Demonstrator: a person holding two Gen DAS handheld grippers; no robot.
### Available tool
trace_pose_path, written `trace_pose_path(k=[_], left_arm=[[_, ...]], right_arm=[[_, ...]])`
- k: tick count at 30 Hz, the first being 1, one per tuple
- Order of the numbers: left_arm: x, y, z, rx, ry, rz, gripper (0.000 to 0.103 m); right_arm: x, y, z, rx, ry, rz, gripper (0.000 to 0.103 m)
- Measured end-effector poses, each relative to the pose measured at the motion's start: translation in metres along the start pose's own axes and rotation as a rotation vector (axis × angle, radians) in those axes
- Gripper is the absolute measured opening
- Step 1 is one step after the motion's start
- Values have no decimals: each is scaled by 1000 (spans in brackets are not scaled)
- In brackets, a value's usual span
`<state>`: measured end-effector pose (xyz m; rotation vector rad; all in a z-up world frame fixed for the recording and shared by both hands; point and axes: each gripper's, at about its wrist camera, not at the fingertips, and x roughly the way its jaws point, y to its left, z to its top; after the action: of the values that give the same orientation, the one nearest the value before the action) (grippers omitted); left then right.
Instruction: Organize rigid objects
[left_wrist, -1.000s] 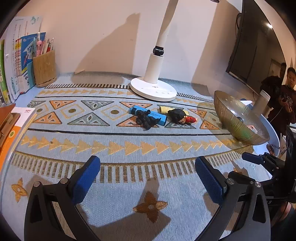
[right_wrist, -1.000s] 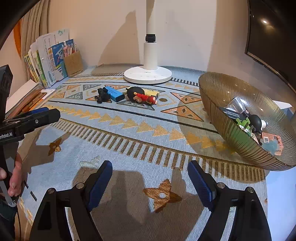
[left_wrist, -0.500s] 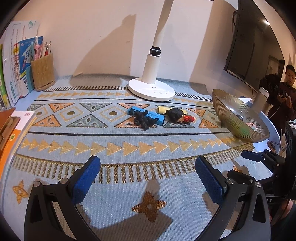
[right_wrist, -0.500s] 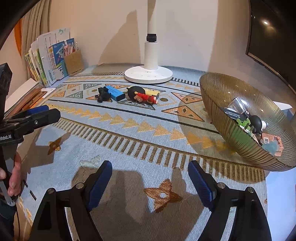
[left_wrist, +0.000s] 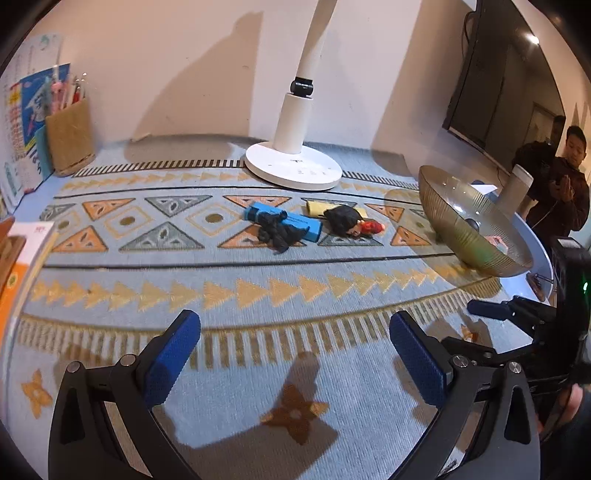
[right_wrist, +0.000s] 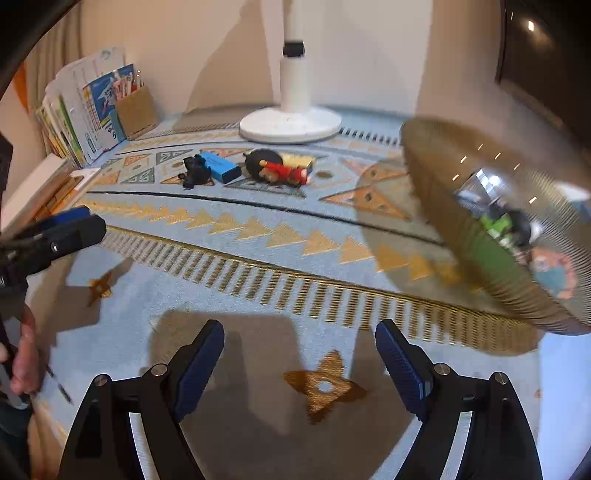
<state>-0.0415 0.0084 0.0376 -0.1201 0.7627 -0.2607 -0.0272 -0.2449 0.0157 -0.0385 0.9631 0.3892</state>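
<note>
A blue block, a black toy figure, a yellow block and a black-and-red doll lie together on the patterned mat in front of the lamp base. A ribbed glass bowl at the right holds several small items. My left gripper is open and empty, well short of the objects. My right gripper is open and empty, near the mat's front, left of the bowl.
A white lamp base stands behind the objects. A pen holder and books fill the far left. Books lie at the left edge. People stand beyond the table at the right.
Both grippers have moved forward, the objects and bowl looming closer. The right view has swung, blurring the bowl. Both stay open and empty.
</note>
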Motion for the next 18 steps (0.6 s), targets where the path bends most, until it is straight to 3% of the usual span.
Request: trace_pose_path(k=[3,9,13,15,17,18], left_arm=[[9,2,26,5,6,-9,102],[60,9,56,-30,90,-43,102],[88,14,63,-62,115,-36,96],[98,14,62,-51,139,-18,77],[98,11,63,-31,125,12,68],[101,10,63,-24,129,2,56]], right_arm=[[7,8,29,23,0,36,83],[48,44,75,-155,-41,-141,80],[66,32,93,-116,-25,-106,77],[73,27,96,-113,-16,-72,77],[79,32,101,-153,-20,-89,77],[81,34,102,-170,-19,-92,77]])
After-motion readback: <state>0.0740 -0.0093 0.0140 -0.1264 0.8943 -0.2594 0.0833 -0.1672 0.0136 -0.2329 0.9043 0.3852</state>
